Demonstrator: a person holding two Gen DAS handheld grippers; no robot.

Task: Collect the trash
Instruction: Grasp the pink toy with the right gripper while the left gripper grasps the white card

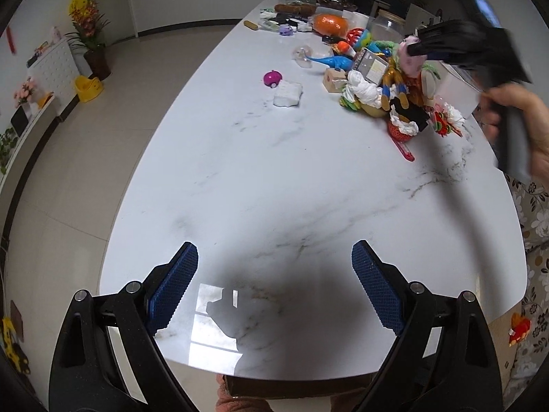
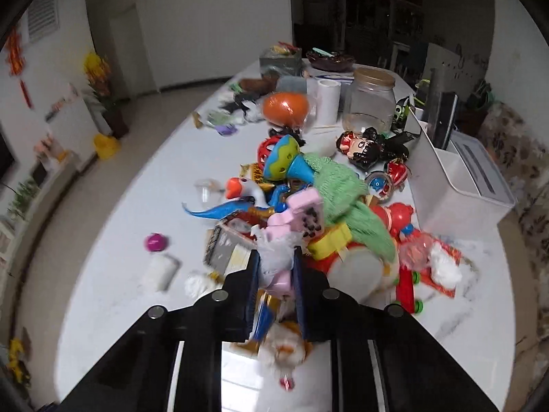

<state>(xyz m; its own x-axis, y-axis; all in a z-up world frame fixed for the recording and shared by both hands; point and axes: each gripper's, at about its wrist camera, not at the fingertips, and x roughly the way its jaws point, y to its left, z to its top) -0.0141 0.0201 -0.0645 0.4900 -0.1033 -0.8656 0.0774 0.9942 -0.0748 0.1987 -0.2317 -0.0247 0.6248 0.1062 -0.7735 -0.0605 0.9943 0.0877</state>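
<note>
The white marble-veined worktop (image 1: 274, 171) carried a heap of bright plastic toys (image 2: 308, 199) at its far side. The left tongs (image 1: 274, 285) hung spread over bare stone, while the right tongs (image 2: 276, 274) pinched a crumpled white tissue wad (image 2: 276, 250) against the heap.

The counter (image 1: 274, 178) is white marble with grey veins. The left tongs (image 1: 274, 285) are black with blue textured pads (image 1: 173, 288). The right tongs (image 2: 276, 274) are black, pinching something pink and white (image 2: 274, 261). Nearby lie a blue dinosaur (image 2: 219, 210), a magenta ball (image 1: 272, 78), a green fuzzy cloth (image 2: 346, 199) and a white bin (image 2: 456, 185).
</note>
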